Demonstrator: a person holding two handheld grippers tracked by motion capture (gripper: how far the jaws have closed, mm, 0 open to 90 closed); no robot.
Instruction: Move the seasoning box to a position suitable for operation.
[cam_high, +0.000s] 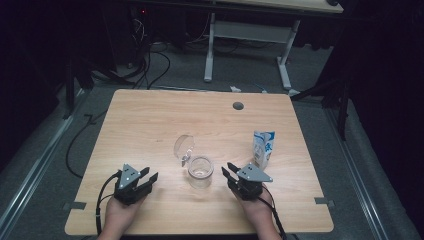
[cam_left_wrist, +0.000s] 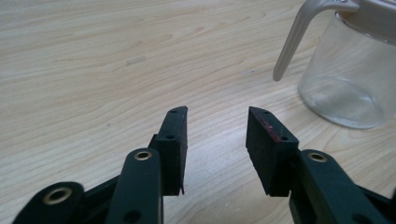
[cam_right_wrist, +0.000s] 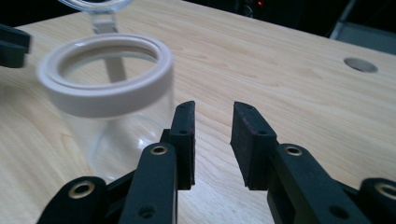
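Left gripper (cam_high: 148, 176): rested low near the table's front edge, jaws parted with nothing between them, well to the left of the jar.
Right gripper (cam_high: 229, 171): sat just right of the jar, jaws apart and empty, not touching the glass.
Glass jar (cam_high: 200, 172): stood upright near the middle of the wooden table (cam_high: 150, 120), between the two grippers, with a pale ring at its mouth.
Hinged lid (cam_high: 183, 146): clear, swung open and tilted up behind the jar.
Milk carton (cam_high: 263, 148): upright, right of the jar.
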